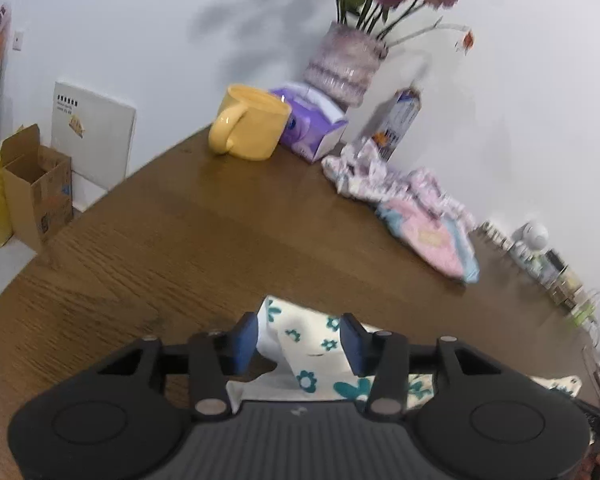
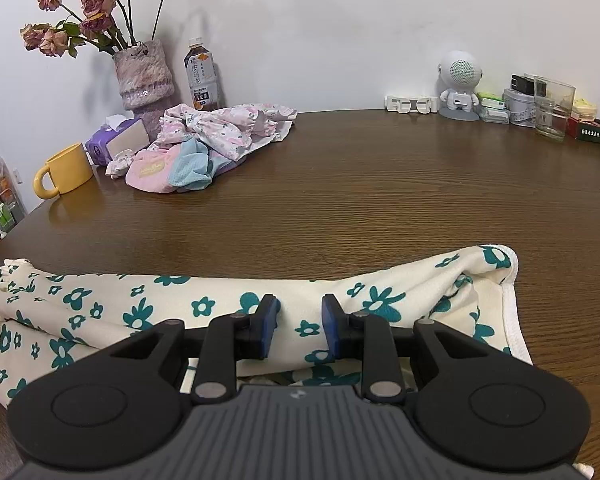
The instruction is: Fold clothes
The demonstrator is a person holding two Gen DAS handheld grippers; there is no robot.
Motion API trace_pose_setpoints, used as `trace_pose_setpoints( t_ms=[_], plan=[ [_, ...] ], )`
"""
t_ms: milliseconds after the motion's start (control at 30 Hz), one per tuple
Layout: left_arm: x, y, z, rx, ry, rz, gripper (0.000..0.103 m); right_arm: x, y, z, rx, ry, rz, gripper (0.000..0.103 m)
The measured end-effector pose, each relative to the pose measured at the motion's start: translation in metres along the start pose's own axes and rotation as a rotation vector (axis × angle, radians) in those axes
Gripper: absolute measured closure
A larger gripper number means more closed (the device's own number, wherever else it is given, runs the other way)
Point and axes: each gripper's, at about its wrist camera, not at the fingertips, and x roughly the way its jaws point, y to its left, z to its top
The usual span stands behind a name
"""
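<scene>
The left gripper is sitting with its blue-padded fingers spread apart, and a raised fold of the cream garment with teal flowers is standing in the gap between them; the pads are not pressing it, though motion blur makes it hard to tell whether one pad is touching the cloth. The right gripper is likewise standing with its fingers parted, hovering low over the same floral garment, with cloth showing in the gap but nothing pinched.

That garment is lying bunched and partly rolled along the near edge of the brown wooden table, stretching from a gathered cuff at the left to a white-trimmed hem at the right.

Taking the floral garment as the landmark: beyond it, toward the far left of the table, a heap of pink, blue and flower-printed clothes is lying. Just left of that heap a purple tissue pack and a yellow mug are standing, and behind the heap a fuzzy lilac vase of dried roses and a drink bottle are standing against the wall. Far beyond the garment's right end, a small white robot-shaped speaker and a cluster of jars and boxes are lining the table's back edge.
</scene>
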Motion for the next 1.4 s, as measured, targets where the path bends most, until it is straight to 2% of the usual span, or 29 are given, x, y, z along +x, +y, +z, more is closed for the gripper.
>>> trace_pose_setpoints(
  t_ms=[67,100,133,267,333,400,467,500,533,600,667,700,733,767,867,967,1033,1067,1133,1300,1367,1400],
  plan=[
    [0.011,0.0,-0.004,-0.001,0.031,0.018,0.07,0.0,-0.001,0.0,0.003,-0.001,0.0,0.078],
    [0.014,0.002,-0.007,-0.003,0.039,0.018,0.091,0.0,-0.001,-0.001,0.004,-0.002,0.0,0.078],
    [0.014,0.004,-0.009,-0.014,0.036,0.036,0.095,-0.001,-0.001,-0.001,0.006,-0.002,0.001,0.078],
    [-0.002,0.014,-0.015,-0.065,-0.035,0.105,0.087,0.0,-0.002,-0.001,0.008,-0.002,0.004,0.077],
    [-0.015,0.009,-0.017,-0.047,-0.096,0.125,0.081,0.0,-0.001,-0.001,0.007,-0.003,0.004,0.077],
    [-0.027,-0.007,-0.017,0.017,-0.14,0.097,0.08,0.0,-0.001,-0.001,0.005,-0.003,0.003,0.076],
    [-0.034,-0.028,-0.021,0.103,-0.154,0.035,0.078,0.0,-0.001,-0.001,0.005,-0.004,0.003,0.076],
    [-0.035,-0.04,-0.024,0.15,-0.139,0.009,0.073,0.0,-0.001,-0.001,0.006,-0.004,0.003,0.076],
    [-0.033,-0.05,-0.027,0.185,-0.12,0.014,0.062,0.0,-0.001,-0.001,0.006,-0.005,0.003,0.076],
    [-0.027,-0.067,-0.033,0.251,-0.082,0.036,0.052,0.0,-0.001,-0.001,0.008,-0.005,0.004,0.076],
    [-0.019,-0.077,-0.042,0.327,-0.075,0.096,0.056,0.0,-0.002,-0.001,0.01,-0.006,0.006,0.076],
    [-0.014,-0.078,-0.046,0.353,-0.066,0.124,0.086,0.0,-0.002,-0.001,0.011,-0.006,0.007,0.076],
    [-0.009,-0.079,-0.049,0.377,-0.056,0.151,0.098,0.0,-0.003,-0.001,0.013,-0.006,0.009,0.076],
    [-0.005,-0.077,-0.051,0.379,-0.051,0.156,0.1,-0.001,-0.003,-0.002,0.015,-0.007,0.011,0.076],
    [0.003,-0.068,-0.053,0.363,-0.037,0.169,0.099,-0.001,-0.005,-0.002,0.023,-0.009,0.018,0.075],
    [0.002,-0.067,-0.053,0.351,-0.056,0.195,0.091,-0.001,-0.006,-0.002,0.029,-0.01,0.023,0.075],
    [-0.004,-0.072,-0.053,0.346,-0.09,0.215,0.077,-0.001,-0.005,-0.002,0.026,-0.01,0.021,0.075],
    [-0.008,-0.077,-0.052,0.348,-0.114,0.223,0.076,-0.001,-0.005,-0.002,0.024,-0.01,0.019,0.075],
    [-0.023,-0.093,-0.054,0.407,-0.166,0.155,0.076,-0.001,-0.003,-0.002,0.016,-0.009,0.014,0.075],
    [-0.031,-0.142,-0.068,0.576,-0.149,-0.03,0.074,-0.002,-0.001,-0.002,0.007,-0.009,0.009,0.074],
    [-0.022,-0.153,-0.079,0.639,-0.105,-0.013,0.077,-0.002,-0.001,-0.002,0.008,-0.01,0.009,0.074],
    [-0.016,-0.156,-0.084,0.663,-0.079,0.005,0.085,-0.002,-0.001,-0.002,0.007,-0.01,0.008,0.074]
  ],
)
